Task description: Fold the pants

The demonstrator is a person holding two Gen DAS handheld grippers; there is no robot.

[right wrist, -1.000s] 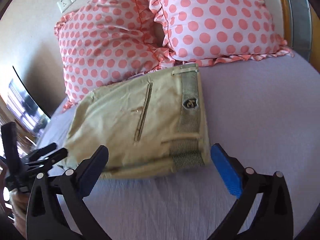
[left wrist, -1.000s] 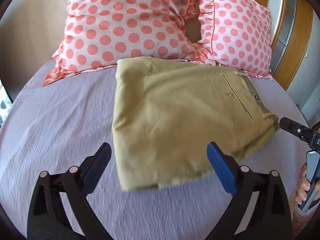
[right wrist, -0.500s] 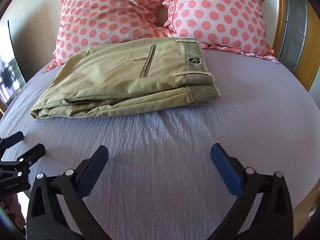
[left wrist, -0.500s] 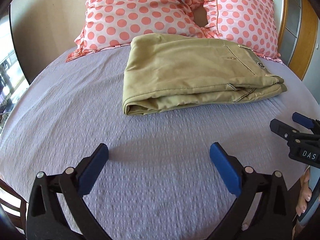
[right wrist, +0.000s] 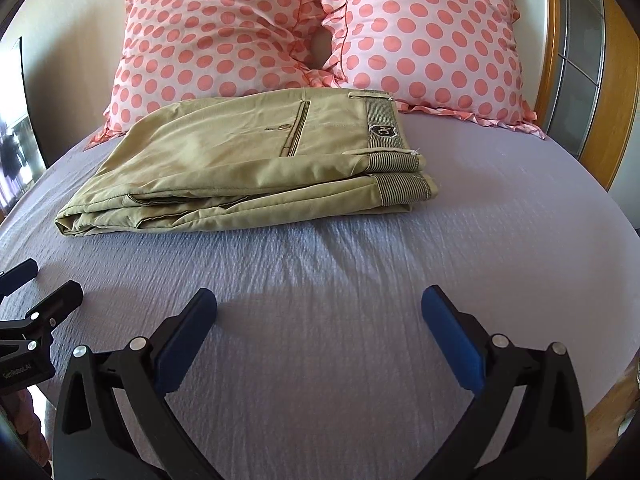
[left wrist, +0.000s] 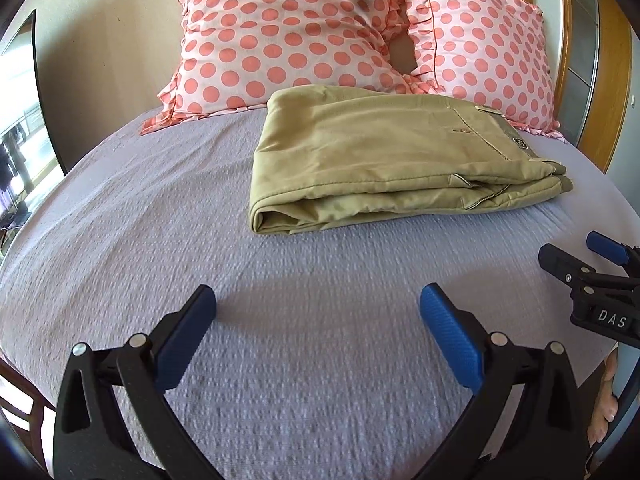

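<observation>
The khaki pants (left wrist: 376,156) lie folded in a compact stack on the lilac bedspread (left wrist: 160,216), just in front of the pillows; they also show in the right wrist view (right wrist: 248,160), waistband to the right. My left gripper (left wrist: 318,308) is open and empty, low over the bedspread, well short of the pants. My right gripper (right wrist: 319,308) is open and empty too, at a like distance from the pants. The right gripper shows at the right edge of the left wrist view (left wrist: 592,272). The left gripper shows at the left edge of the right wrist view (right wrist: 32,304).
Two pink pillows with coral dots (left wrist: 288,28) (right wrist: 428,36) lean against the wall behind the pants. A wooden headboard frame (right wrist: 616,80) stands at the right. A dark screen (left wrist: 36,92) stands at the left. The bedspread (right wrist: 500,240) stretches around the pants.
Both grippers have drawn back from the pants toward the near side of the bed and stay open. The folded pants lie still.
</observation>
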